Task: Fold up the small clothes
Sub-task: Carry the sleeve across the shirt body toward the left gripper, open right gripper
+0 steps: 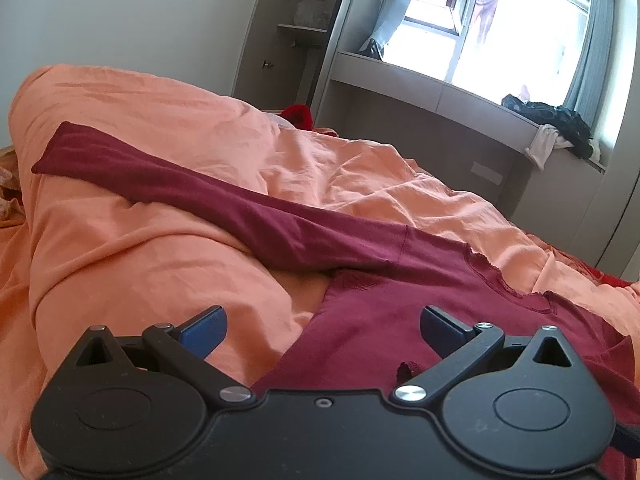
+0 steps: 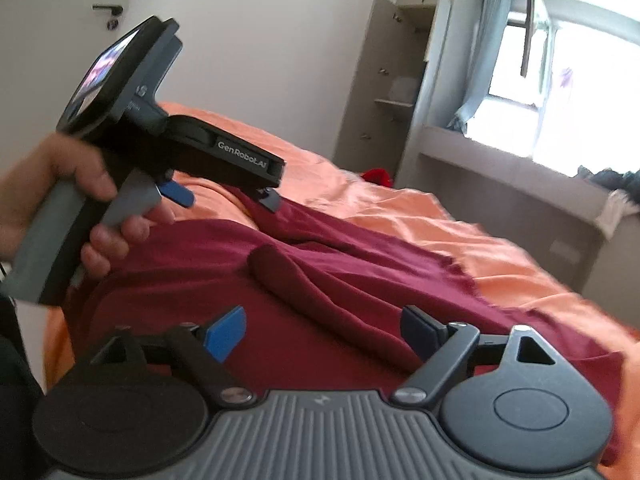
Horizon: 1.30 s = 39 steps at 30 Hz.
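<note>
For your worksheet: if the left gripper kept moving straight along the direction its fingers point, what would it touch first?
Most likely the maroon shirt lying just ahead and below the open left gripper, near where its long sleeve joins the body. Depth is hard to judge; it might instead reach the orange duvet first.

**Dark red on orange**

The long-sleeved shirt point(image 1: 400, 320) is a plain deep maroon, sleeve point(image 1: 192, 188) and body alike; the duvet point(image 1: 160, 248) beneath is plain salmon-orange; both grippers are black with blue finger pads point(image 1: 204, 336), the right gripper's point(image 2: 324, 332) body ribbed grey; the left gripper's point(image 2: 226, 196) handle is grey; the curtains point(image 1: 394, 8) are pale blue; a bright red cloth point(image 1: 298, 114) shows beyond the bedding.
</note>
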Each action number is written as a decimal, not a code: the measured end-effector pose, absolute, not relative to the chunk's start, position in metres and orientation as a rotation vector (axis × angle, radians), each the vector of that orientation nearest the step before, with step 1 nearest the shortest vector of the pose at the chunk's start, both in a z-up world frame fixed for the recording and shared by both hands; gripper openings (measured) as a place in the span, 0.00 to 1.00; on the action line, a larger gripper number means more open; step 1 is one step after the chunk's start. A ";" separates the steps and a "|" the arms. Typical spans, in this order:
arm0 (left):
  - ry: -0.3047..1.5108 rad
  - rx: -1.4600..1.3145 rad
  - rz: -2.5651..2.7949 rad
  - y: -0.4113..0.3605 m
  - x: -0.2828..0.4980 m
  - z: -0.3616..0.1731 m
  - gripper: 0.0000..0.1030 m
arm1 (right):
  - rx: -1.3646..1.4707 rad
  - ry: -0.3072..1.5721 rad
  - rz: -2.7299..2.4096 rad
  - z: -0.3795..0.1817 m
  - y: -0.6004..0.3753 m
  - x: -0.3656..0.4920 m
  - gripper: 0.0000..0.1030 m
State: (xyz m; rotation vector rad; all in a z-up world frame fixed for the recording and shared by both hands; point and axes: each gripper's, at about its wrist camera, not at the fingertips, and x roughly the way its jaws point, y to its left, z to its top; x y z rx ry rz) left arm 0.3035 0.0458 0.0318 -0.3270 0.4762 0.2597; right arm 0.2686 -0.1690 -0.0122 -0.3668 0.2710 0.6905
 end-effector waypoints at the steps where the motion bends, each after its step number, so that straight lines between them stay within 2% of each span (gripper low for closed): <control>1: 0.476 -0.330 0.260 0.046 0.303 0.031 1.00 | -0.365 0.274 0.701 -0.015 -0.172 0.266 0.77; 4: 0.485 -0.330 0.250 0.049 0.304 0.030 1.00 | -0.401 0.268 0.729 -0.016 -0.157 0.275 0.64; 5: 0.485 -0.328 0.249 0.050 0.304 0.030 1.00 | -0.408 0.264 0.735 -0.017 -0.153 0.278 0.57; 7: 0.482 -0.322 0.251 0.051 0.303 0.031 1.00 | -0.419 0.272 0.734 -0.018 -0.149 0.276 0.27; 8: 0.480 -0.319 0.252 0.051 0.303 0.031 1.00 | -0.431 0.281 0.733 -0.018 -0.149 0.273 0.07; 15: 0.489 -0.308 0.212 0.047 0.303 0.030 1.00 | -0.700 0.150 0.690 -0.044 -0.148 0.228 0.04; 20: 0.540 -0.291 0.134 0.033 0.308 0.022 1.00 | -0.681 0.138 0.671 -0.056 -0.158 0.217 0.05; 22: 0.570 -0.256 0.129 0.025 0.311 0.018 1.00 | -0.623 0.152 0.667 -0.051 -0.171 0.217 0.17; 24: 0.590 -0.203 0.138 0.016 0.312 0.013 1.00 | -0.590 0.152 0.627 -0.045 -0.188 0.214 0.46; 29: 0.611 -0.084 0.145 0.002 0.310 0.007 1.00 | -0.551 0.176 0.391 -0.035 -0.249 0.213 0.66; 33: 0.611 -0.048 0.138 -0.001 0.306 0.005 1.00 | -0.469 0.254 0.119 -0.039 -0.303 0.228 0.68; 35: 0.614 -0.046 0.124 0.000 0.303 0.005 1.00 | -0.431 0.273 0.054 -0.041 -0.322 0.236 0.72; 39: 0.625 -0.074 0.098 0.009 0.300 0.005 1.00 | -0.468 0.282 -0.067 -0.044 -0.341 0.254 0.70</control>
